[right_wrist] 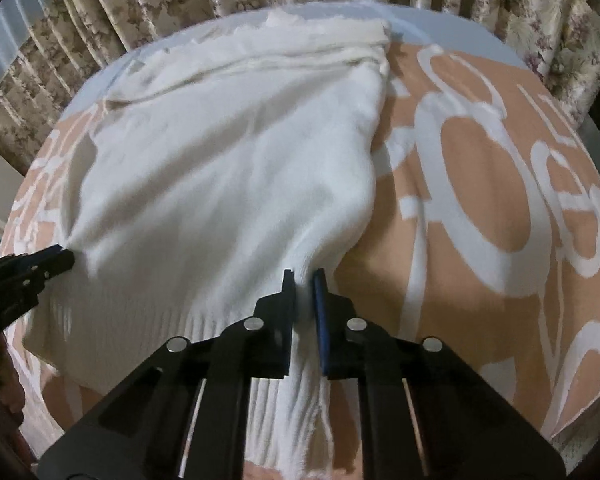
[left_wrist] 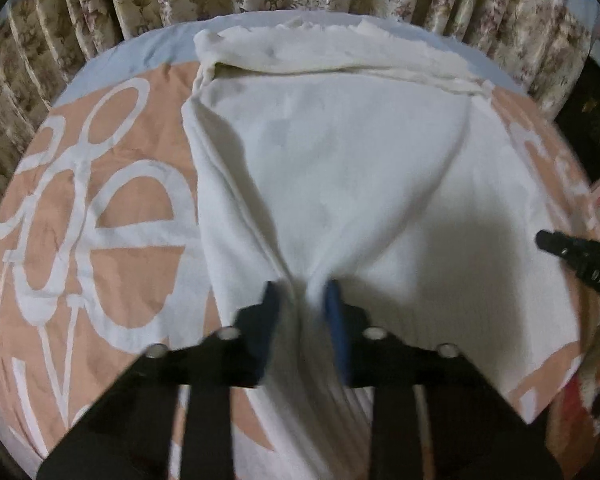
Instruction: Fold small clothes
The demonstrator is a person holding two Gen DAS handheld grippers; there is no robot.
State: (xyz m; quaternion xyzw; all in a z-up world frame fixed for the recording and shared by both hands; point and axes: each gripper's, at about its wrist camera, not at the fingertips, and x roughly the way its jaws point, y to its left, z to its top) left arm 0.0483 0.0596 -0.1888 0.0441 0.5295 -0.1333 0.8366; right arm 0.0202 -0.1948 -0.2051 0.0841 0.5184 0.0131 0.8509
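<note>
Biggest risk was the white sweater (left_wrist: 340, 168) slipping out, since each gripper only pinched a small bunch of ribbed hem. It lay spread on the peach bedspread (left_wrist: 112, 184). Left gripper (left_wrist: 302, 300) and right gripper (right_wrist: 303, 284) were both clamped on its near hem, pointing forward and low.

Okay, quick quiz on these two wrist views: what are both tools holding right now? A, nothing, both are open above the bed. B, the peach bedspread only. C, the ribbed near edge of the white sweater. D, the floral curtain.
C: the left tool and the right tool each pinch a bunch of the white sweater at its ribbed near edge.
</note>
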